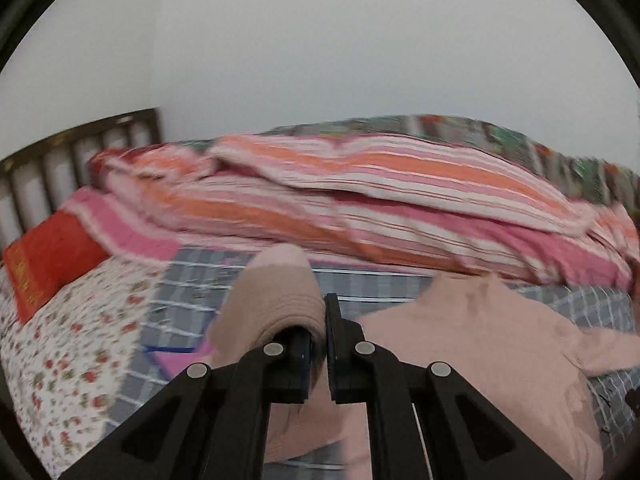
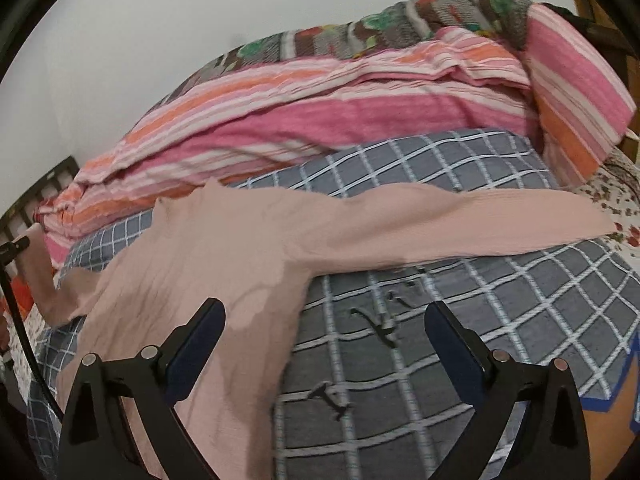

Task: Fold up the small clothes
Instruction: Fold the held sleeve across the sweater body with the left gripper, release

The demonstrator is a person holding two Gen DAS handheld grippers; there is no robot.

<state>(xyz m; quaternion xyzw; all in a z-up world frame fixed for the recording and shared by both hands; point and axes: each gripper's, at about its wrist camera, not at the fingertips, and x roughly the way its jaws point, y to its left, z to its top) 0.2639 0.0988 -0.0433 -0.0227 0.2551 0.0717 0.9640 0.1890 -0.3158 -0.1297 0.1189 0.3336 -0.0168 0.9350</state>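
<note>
A grey checked blanket (image 2: 440,168) covers the bed. Behind it, against the wall, lies a heap of pink and orange striped bedding (image 1: 360,200). Left of the blanket sits a red cushion (image 1: 48,260) on a floral sheet (image 1: 80,340), a slatted headboard (image 1: 80,148) beyond

My left wrist view looks along its fingers, tilted down, close over the pink garment (image 1: 480,332). My right wrist view faces likewise from the other side. Both share the grey checked cloth (image 2: 460,344) and striped quilt (image 1: 360,200).
</note>
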